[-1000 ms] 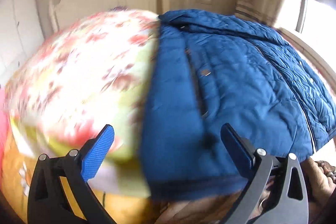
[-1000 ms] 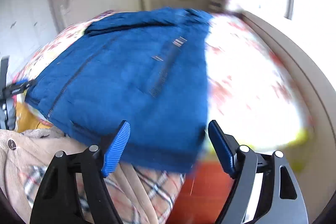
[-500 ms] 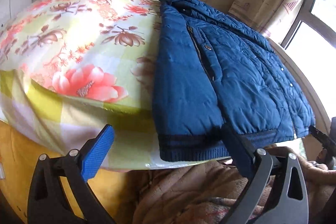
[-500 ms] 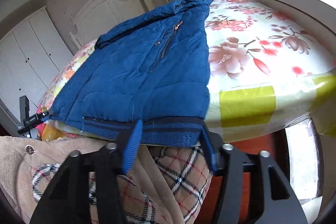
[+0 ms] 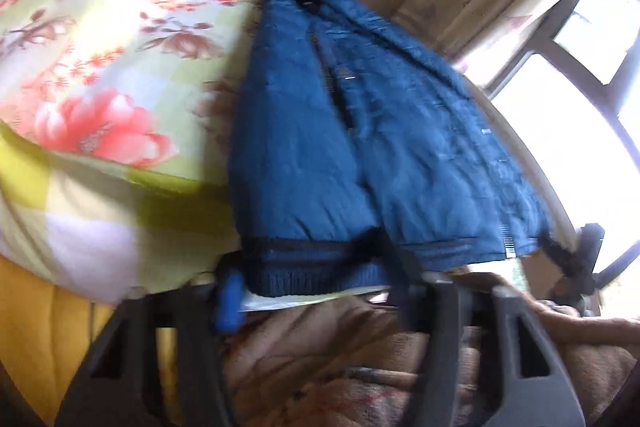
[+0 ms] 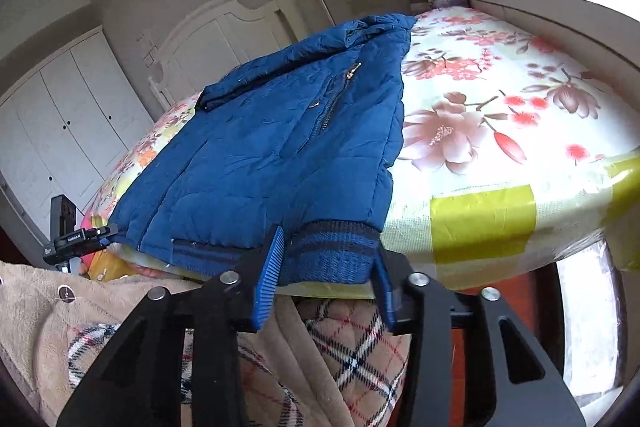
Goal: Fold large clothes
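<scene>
A blue quilted jacket [image 5: 360,155] lies flat on the flowered bedspread [image 5: 100,75], its ribbed hem [image 5: 316,267] at the near bed edge. My left gripper [image 5: 312,279] stands around the hem's left corner, jaws partly closed with hem cloth between them; the view is blurred. In the right wrist view the jacket [image 6: 280,139] lies the same way. My right gripper [image 6: 328,259] stands around the hem's right corner [image 6: 332,251], jaws partly closed, pads beside the cloth.
A beige fleece garment with plaid lining [image 6: 340,347] lies below the bed edge. A white headboard [image 6: 224,27] and wardrobe [image 6: 60,115] stand behind. A window [image 5: 580,87] is on the right. The bedspread [image 6: 500,107] lies bare right of the jacket.
Both grippers came down to the jacket's hem at the near bed edge and narrowed their jaws around its two corners.
</scene>
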`<state>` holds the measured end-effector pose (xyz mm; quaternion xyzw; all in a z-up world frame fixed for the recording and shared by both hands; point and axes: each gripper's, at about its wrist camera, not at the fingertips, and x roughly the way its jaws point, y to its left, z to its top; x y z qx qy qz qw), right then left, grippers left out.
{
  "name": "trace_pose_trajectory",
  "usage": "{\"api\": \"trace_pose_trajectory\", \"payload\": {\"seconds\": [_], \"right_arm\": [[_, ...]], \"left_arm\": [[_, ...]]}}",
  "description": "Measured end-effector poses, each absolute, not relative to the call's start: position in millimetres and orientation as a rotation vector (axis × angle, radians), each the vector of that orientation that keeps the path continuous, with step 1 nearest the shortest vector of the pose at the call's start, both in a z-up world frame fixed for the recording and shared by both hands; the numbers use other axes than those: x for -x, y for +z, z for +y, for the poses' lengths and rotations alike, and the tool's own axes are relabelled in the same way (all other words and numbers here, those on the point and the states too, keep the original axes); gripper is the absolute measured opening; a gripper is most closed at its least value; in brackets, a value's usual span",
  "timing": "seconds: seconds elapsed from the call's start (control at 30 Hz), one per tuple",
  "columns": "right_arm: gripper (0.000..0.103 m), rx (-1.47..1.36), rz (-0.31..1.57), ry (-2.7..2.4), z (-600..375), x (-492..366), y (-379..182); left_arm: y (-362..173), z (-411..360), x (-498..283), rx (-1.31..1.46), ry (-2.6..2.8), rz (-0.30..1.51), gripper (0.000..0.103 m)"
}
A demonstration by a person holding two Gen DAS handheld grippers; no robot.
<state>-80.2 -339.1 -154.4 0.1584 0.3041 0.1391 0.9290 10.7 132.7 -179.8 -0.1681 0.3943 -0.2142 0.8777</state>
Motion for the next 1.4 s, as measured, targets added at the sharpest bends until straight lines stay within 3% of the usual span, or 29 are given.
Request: {"api": "trace_pose_trajectory", "payload": {"seconds": [0.07, 0.33, 0.37, 0.57, 0.7, 0.8, 0.83, 0.87, 0.9, 0.97, 1.03, 1.3, 1.4], "right_arm": [[0.017, -0.301, 0.573, 0.309, -335, 85, -151], [0.010, -0.320, 0.358, 0.358, -336, 110, -118], [0.010, -0.316, 0.321, 0.374, -335, 114, -107], [0.010, -0.227, 0.220, 0.445, -322, 132, -62], [0.010, -0.221, 0.328, 0.480, -323, 114, -75], [0.010, -0.275, 0.440, 0.468, -330, 101, -103], [0.012, -0.287, 0.471, 0.470, -333, 99, -112], [0.019, -0.291, 0.486, 0.461, -334, 99, -116], [0.026, -0.305, 0.505, 0.454, -336, 100, -123], [0.066, -0.347, 0.534, 0.449, -342, 100, -132], [0.074, -0.387, 0.557, 0.451, -347, 99, -141], [0.073, -0.499, 0.606, 0.436, -353, 81, -169], [0.054, -0.559, 0.584, 0.418, -359, 76, -174]], "left_arm": [[-173, 128, -4, 0.333, -0.477, 0.778, 0.027], [-115, 142, 22, 0.484, -0.579, 0.535, 0.012], [-107, 143, 25, 0.492, -0.587, 0.511, 0.006], [-67, 161, 50, 0.471, -0.594, 0.406, 0.005], [-89, 160, 36, 0.458, -0.589, 0.531, 0.007], [-125, 161, 31, 0.480, -0.585, 0.631, 0.026], [-138, 163, 32, 0.493, -0.591, 0.655, 0.045], [-148, 164, 33, 0.504, -0.604, 0.669, 0.073], [-156, 164, 34, 0.513, -0.627, 0.682, 0.083], [-170, 164, 34, 0.519, -0.645, 0.716, 0.095], [-182, 163, 31, 0.516, -0.619, 0.757, 0.099], [-235, 190, -1, 0.719, -0.518, 0.827, 0.098], [-238, 182, -9, 0.729, -0.576, 0.812, 0.092]]}}
